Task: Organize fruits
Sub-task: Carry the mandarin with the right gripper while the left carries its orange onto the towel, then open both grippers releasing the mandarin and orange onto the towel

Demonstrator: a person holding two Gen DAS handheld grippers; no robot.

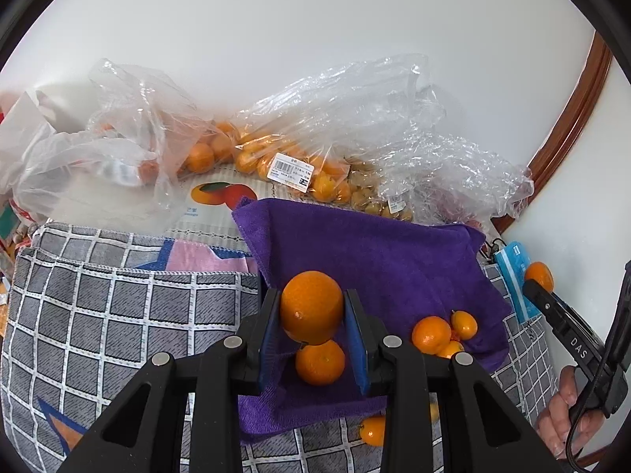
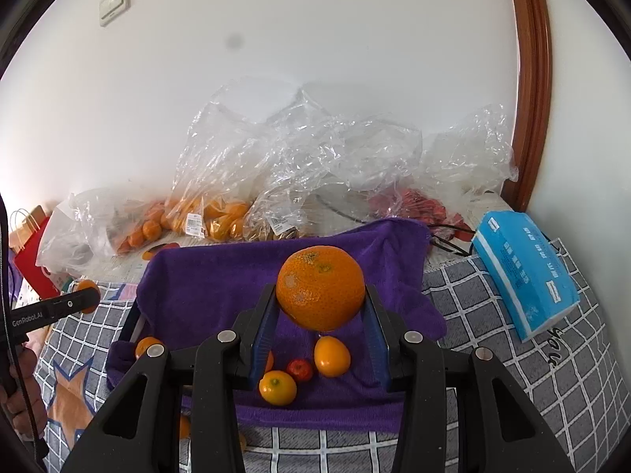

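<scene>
In the left wrist view my left gripper [image 1: 311, 300] is shut on a small orange mandarin [image 1: 311, 311], held just above a purple cloth [image 1: 374, 252]. Under it on the cloth lies another mandarin [image 1: 320, 362]; a few more small fruits [image 1: 431, 334] lie to the right. My right gripper [image 2: 320, 295] is shut on a larger orange [image 2: 320, 287] with pale spots, over the same purple cloth [image 2: 221, 276]. A kumquat [image 2: 332, 356], a small red fruit [image 2: 299, 370] and a mandarin [image 2: 277, 387] lie below it. Each view shows the other gripper at its edge, carrying its fruit.
Clear plastic bags [image 1: 276, 157] of oranges and other fruit line the wall behind the cloth. A grey checked cover [image 1: 118, 315] spreads under everything. A blue tissue pack [image 2: 524, 276] lies at the right, near a wooden frame. One kumquat [image 1: 372, 429] sits off the cloth's front edge.
</scene>
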